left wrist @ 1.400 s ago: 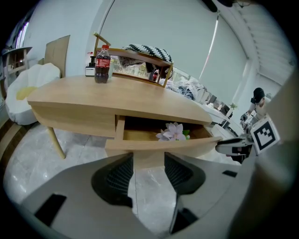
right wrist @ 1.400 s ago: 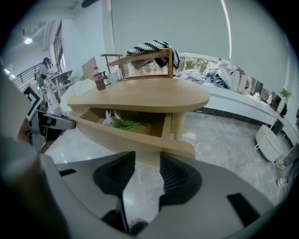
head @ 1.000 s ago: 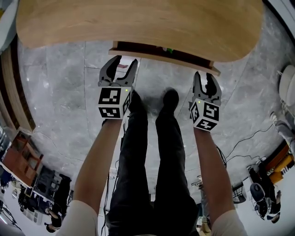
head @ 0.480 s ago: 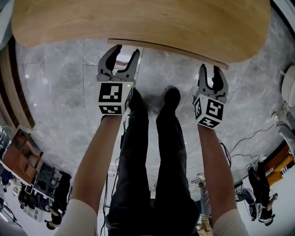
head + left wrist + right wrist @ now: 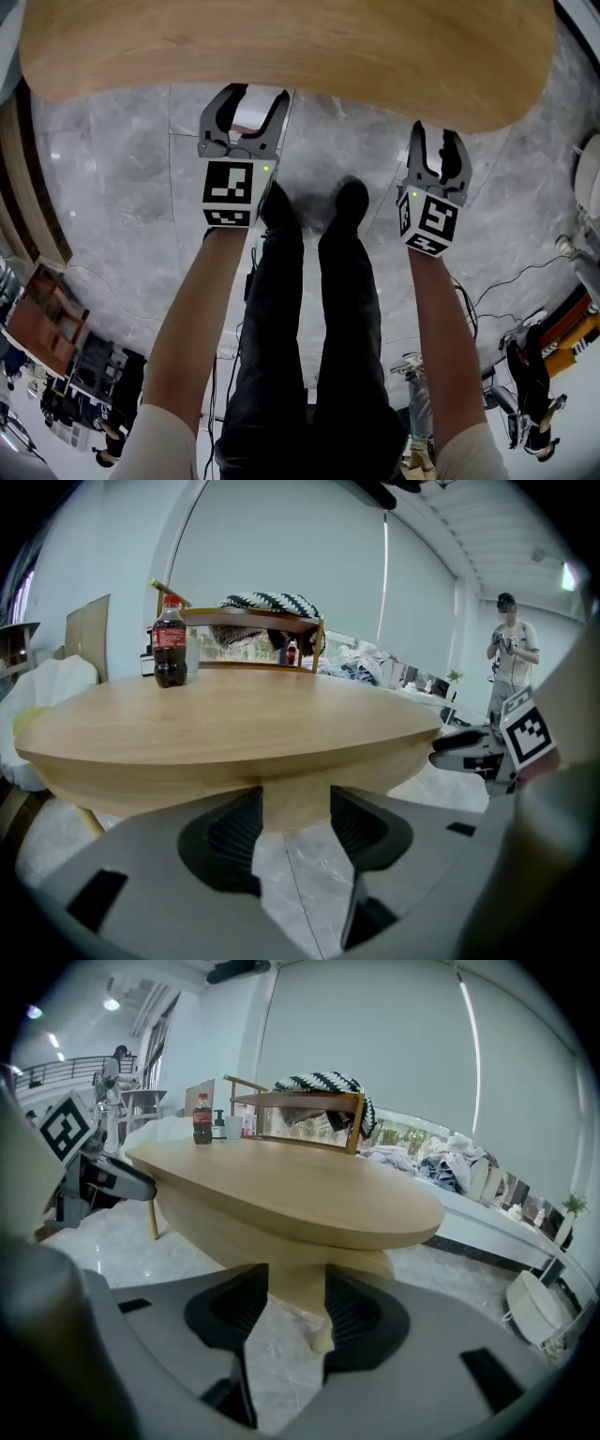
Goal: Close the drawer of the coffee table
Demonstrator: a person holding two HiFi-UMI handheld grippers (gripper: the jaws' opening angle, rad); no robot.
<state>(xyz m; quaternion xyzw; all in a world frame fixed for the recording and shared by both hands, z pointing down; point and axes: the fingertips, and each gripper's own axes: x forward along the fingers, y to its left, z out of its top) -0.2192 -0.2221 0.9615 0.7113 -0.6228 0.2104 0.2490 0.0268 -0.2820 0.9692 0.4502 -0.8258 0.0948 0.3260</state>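
The oval wooden coffee table (image 5: 281, 47) fills the top of the head view, and its drawer is out of sight under the tabletop there. My left gripper (image 5: 246, 99) and right gripper (image 5: 439, 139) both reach up to the table's near edge. In the left gripper view the drawer's pale wood front (image 5: 281, 810) sits just under the tabletop, straight ahead of the open left gripper (image 5: 295, 799). The right gripper (image 5: 295, 1283) faces the same wood face (image 5: 298, 1299); its jaws are opening and nothing is pinched between them.
A cola bottle (image 5: 170, 653) stands on the far side of the tabletop. A wooden chair with a striped cloth (image 5: 319, 1101) is behind the table. A person (image 5: 511, 658) stands off to the right. Below me are my legs (image 5: 309, 309) on the grey marble floor (image 5: 112, 187).
The drawer stuck out from under the tabletop a second ago and has slid in out of sight. Both grippers moved forward toward the table edge with it.
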